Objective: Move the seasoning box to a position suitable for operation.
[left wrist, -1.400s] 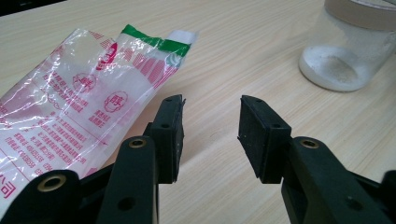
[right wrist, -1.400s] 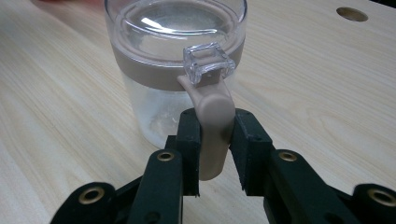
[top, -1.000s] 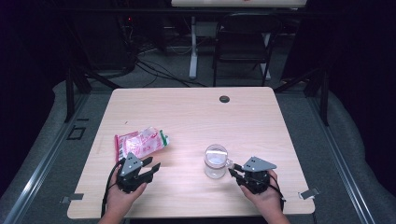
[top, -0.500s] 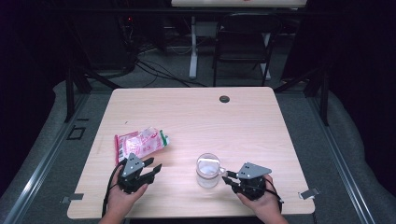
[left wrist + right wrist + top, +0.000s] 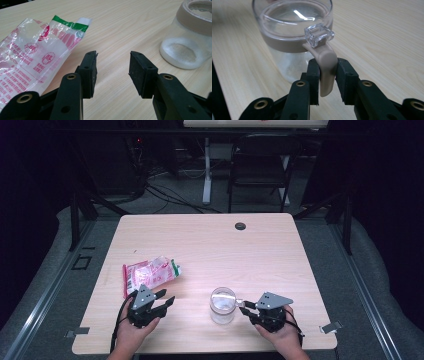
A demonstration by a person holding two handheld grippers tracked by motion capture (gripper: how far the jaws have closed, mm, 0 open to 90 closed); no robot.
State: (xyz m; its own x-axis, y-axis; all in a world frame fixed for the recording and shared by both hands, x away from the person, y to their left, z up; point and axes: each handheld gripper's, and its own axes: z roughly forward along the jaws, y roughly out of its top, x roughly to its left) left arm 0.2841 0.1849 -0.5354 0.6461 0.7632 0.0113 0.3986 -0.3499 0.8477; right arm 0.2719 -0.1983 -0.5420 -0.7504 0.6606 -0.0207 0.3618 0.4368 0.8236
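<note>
A pale rectangular wooden table (image 5: 210, 245) takes up the middle of the high view, with dark floor, cables and a black metal chair (image 5: 260, 167) beyond its far edge at the top of the frame. A small round black grommet (image 5: 240, 226) sits in the tabletop near that far edge, well apart from everything else.

At the left of the frame lies a flat, crinkled clear plastic bag printed in red with a green strip at one end (image 5: 150, 272). Its long axis runs from lower left to upper right, the green end pointing right. It lies just above the left gripper (image 5: 163, 301), with bare wood between it and the jar.

The clear round glass jar with a tan band and transparent lid (image 5: 222, 304) stands upright in the lower middle of the frame, between the two grippers. A little white powder lies in its bottom, seen in the left gripper view (image 5: 186, 35).

A tan curved latch handle with a clear square clasp (image 5: 325, 65) projects from the band toward the right gripper (image 5: 244, 307), pointing right in the high view.

The right gripper's jaws are nearly together, pinching that handle from both sides. The left gripper's jaws stand wide apart over bare wood, holding nothing.
</note>
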